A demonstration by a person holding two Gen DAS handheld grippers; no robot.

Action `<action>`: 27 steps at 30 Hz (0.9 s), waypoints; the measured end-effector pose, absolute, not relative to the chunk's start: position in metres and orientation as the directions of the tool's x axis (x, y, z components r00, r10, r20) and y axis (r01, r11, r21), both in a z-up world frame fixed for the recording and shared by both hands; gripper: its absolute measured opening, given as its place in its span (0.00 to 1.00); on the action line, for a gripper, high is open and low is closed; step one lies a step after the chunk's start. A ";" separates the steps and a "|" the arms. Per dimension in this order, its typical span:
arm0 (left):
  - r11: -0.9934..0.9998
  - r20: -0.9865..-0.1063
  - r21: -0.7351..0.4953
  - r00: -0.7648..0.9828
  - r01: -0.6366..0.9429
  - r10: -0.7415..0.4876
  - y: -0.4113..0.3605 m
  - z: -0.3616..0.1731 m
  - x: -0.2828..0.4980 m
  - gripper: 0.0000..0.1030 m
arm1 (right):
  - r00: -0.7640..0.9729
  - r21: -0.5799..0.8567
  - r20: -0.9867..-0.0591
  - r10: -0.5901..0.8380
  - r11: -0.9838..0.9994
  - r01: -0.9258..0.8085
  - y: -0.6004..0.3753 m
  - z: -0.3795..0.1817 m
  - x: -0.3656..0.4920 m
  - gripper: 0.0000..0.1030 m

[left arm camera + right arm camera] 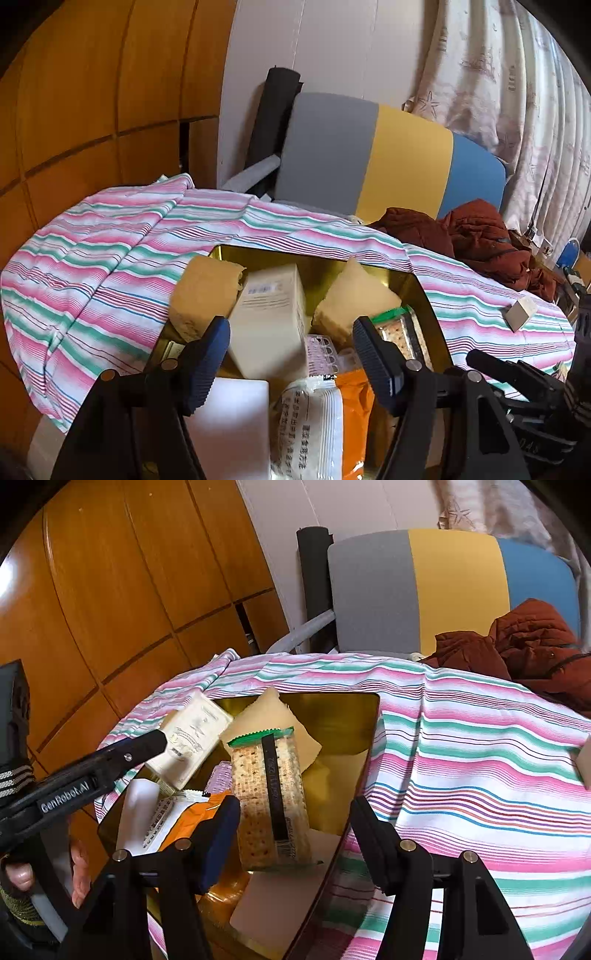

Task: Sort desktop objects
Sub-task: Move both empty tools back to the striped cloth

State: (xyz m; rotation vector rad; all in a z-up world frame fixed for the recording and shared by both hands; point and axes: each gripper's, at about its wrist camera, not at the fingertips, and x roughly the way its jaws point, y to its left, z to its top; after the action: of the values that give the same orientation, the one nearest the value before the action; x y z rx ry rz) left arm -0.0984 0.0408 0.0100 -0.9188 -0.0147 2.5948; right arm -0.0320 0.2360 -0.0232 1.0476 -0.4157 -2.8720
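A gold tin box sits on the striped cloth and holds several items: a white carton, tan sponge blocks, a cracker pack, an orange-and-white snack pack and a white block. My left gripper is open and empty above the box. My right gripper is open and empty, its fingers on either side of the cracker pack, not touching it. A small beige cube lies on the cloth to the right.
The table is covered by a pink, green and white striped cloth. A rust-red garment lies at the far right. A grey, yellow and blue chair back stands behind. Wooden panelling is at left.
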 end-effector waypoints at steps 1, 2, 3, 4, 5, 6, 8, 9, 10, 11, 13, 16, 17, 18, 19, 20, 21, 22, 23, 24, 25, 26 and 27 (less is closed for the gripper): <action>-0.924 -0.594 -0.131 -0.717 -0.360 0.364 0.042 0.012 -0.094 0.69 | -0.771 0.276 -0.621 -0.141 -0.960 -0.047 0.239 -0.023 -0.029 0.62; -0.920 -0.585 -0.130 -0.721 -0.369 0.372 0.043 0.014 -0.090 0.69 | -0.773 0.283 -0.619 -0.137 -0.958 -0.056 0.243 -0.024 -0.026 0.62; -0.917 -0.577 -0.134 -0.723 -0.376 0.380 0.045 0.015 -0.086 0.69 | -0.776 0.289 -0.617 -0.134 -0.955 -0.065 0.246 -0.024 -0.023 0.63; -0.913 -0.570 -0.139 -0.723 -0.384 0.391 0.047 0.017 -0.082 0.69 | -0.778 0.294 -0.616 -0.128 -0.953 -0.076 0.250 -0.025 -0.019 0.63; -0.904 -0.564 -0.148 -0.717 -0.401 0.410 0.051 0.018 -0.077 0.69 | -0.780 0.299 -0.615 -0.119 -0.950 -0.091 0.254 -0.025 -0.016 0.63; -0.896 -0.558 -0.154 -0.712 -0.416 0.427 0.055 0.020 -0.071 0.69 | -0.782 0.304 -0.613 -0.109 -0.947 -0.106 0.259 -0.026 -0.011 0.63; -0.886 -0.549 -0.131 -0.711 -0.446 0.439 0.069 0.021 -0.059 0.69 | -0.787 0.312 -0.612 -0.081 -0.939 -0.146 0.272 -0.028 0.000 0.63; -0.875 -0.544 -0.118 -0.707 -0.469 0.452 0.077 0.022 -0.052 0.69 | -0.788 0.318 -0.612 -0.069 -0.933 -0.166 0.278 -0.030 0.006 0.63; -0.864 -0.541 -0.106 -0.701 -0.492 0.465 0.085 0.023 -0.046 0.69 | -0.789 0.326 -0.612 -0.058 -0.927 -0.185 0.285 -0.031 0.012 0.64; -0.850 -0.543 -0.100 -0.687 -0.517 0.482 0.096 0.022 -0.039 0.69 | -0.789 0.331 -0.613 -0.041 -0.920 -0.210 0.294 -0.033 0.021 0.64; -0.820 -0.554 -0.100 -0.653 -0.564 0.517 0.114 0.019 -0.029 0.69 | -0.788 0.326 -0.616 0.009 -0.907 -0.266 0.312 -0.035 0.040 0.65; -0.771 -0.573 -0.101 -0.597 -0.629 0.561 0.140 0.013 -0.013 0.69 | -0.782 0.317 -0.615 0.100 -0.877 -0.361 0.342 -0.035 0.076 0.66; -0.746 -0.582 -0.107 -0.567 -0.657 0.583 0.150 0.009 -0.007 0.69 | -0.777 0.313 -0.614 0.138 -0.861 -0.401 0.354 -0.035 0.090 0.67; -0.722 -0.592 -0.109 -0.539 -0.684 0.600 0.161 0.005 -0.001 0.69 | -0.768 0.306 -0.614 0.185 -0.840 -0.447 0.368 -0.034 0.106 0.67; -0.704 -0.600 -0.107 -0.519 -0.702 0.609 0.170 0.001 0.004 0.69 | -0.756 0.299 -0.612 0.230 -0.818 -0.491 0.382 -0.033 0.121 0.68; -0.687 -0.609 -0.110 -0.498 -0.718 0.618 0.178 -0.003 0.008 0.69 | -0.743 0.293 -0.611 0.274 -0.793 -0.533 0.395 -0.033 0.136 0.69; -0.669 -0.620 -0.120 -0.471 -0.733 0.627 0.185 -0.008 0.011 0.69 | -0.728 0.291 -0.611 0.312 -0.767 -0.572 0.408 -0.033 0.150 0.70; -0.656 -0.628 -0.129 -0.451 -0.743 0.634 0.189 -0.011 0.013 0.69 | -0.712 0.292 -0.613 0.343 -0.739 -0.607 0.420 -0.033 0.163 0.71; -0.641 -0.638 -0.140 -0.427 -0.755 0.641 0.195 -0.015 0.016 0.69 | -0.693 0.293 -0.616 0.375 -0.707 -0.643 0.434 -0.034 0.176 0.72; -0.633 -0.644 -0.142 -0.415 -0.761 0.643 0.199 -0.018 0.018 0.69 | -0.672 0.293 -0.623 0.402 -0.676 -0.676 0.447 -0.036 0.188 0.74; -0.630 -0.651 -0.140 -0.408 -0.764 0.640 0.201 -0.020 0.019 0.69 | -0.652 0.300 -0.633 0.417 -0.644 -0.704 0.461 -0.039 0.196 0.75; -0.626 -0.658 -0.138 -0.402 -0.767 0.637 0.203 -0.023 0.020 0.69 | -0.632 0.314 -0.646 0.427 -0.607 -0.730 0.476 -0.044 0.203 0.75; -0.623 -0.665 -0.136 -0.395 -0.770 0.634 0.205 -0.025 0.021 0.69 | -0.621 0.330 -0.657 0.428 -0.577 -0.747 0.489 -0.047 0.209 0.75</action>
State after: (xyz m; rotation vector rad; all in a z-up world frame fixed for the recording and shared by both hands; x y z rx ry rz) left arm 0.0207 0.2049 -0.0252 -0.8788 0.2435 2.0762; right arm 0.2091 0.4887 -0.0474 1.0825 -1.2418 -3.4788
